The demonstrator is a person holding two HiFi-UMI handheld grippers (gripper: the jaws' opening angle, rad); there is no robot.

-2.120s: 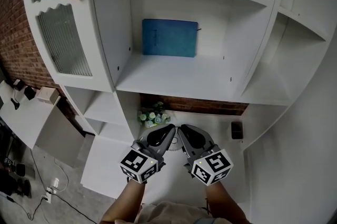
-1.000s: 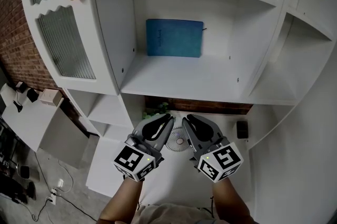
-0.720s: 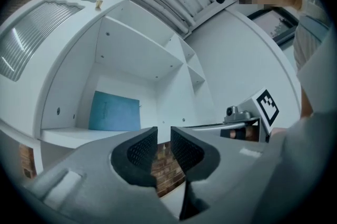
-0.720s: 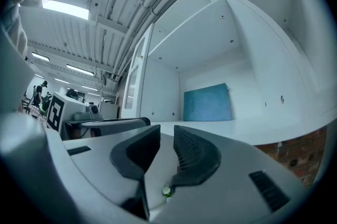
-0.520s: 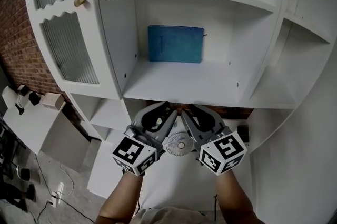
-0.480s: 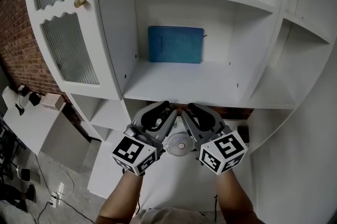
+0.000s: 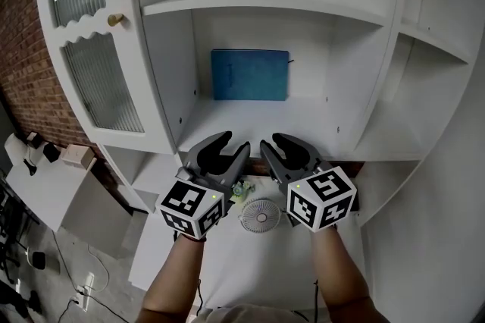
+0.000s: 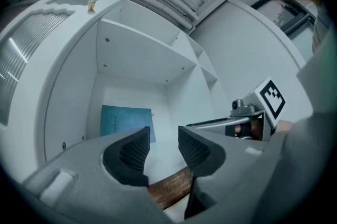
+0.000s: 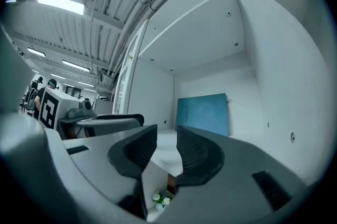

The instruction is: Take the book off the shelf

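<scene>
- Well, the only print I can find on the book [image 7: 250,75] is a faint mark running down its cover near the left edge, too small to read.
- The cubes on my claws bear black-and-white square patterns, not letters.
- The book is a flat teal-blue rectangle, wider than it is tall as it stands. It has a plain matte cover, and a thin dark strand sticks out at its upper right corner.
- It stands upright at the back edge of the white shelf board [image 7: 258,124], cover facing me, against the back wall. It sits nearer the back left corner than the right.
- My left claw [image 7: 235,142] has its jaws apart; they have just been opening. Nothing sits between the ribbed pads, and in the left gripper view the book shows past them, deep in the compartment.
- My right claw [image 7: 273,139] is the same: jaws parted, just been opening, with only bare shelf and the far-off book beyond the gap.
- Both claws hang side by side at the shelf's front edge, pointing into the compartment and well apart from the book.
- Under that front edge, a small round fan [image 7: 259,215] and a little bunch of white flowers [image 7: 242,189] sit on a lower white surface.
- Left of the compartment is a cabinet door with ribbed glass [image 7: 102,83] and a brass knob [image 7: 115,20].
</scene>
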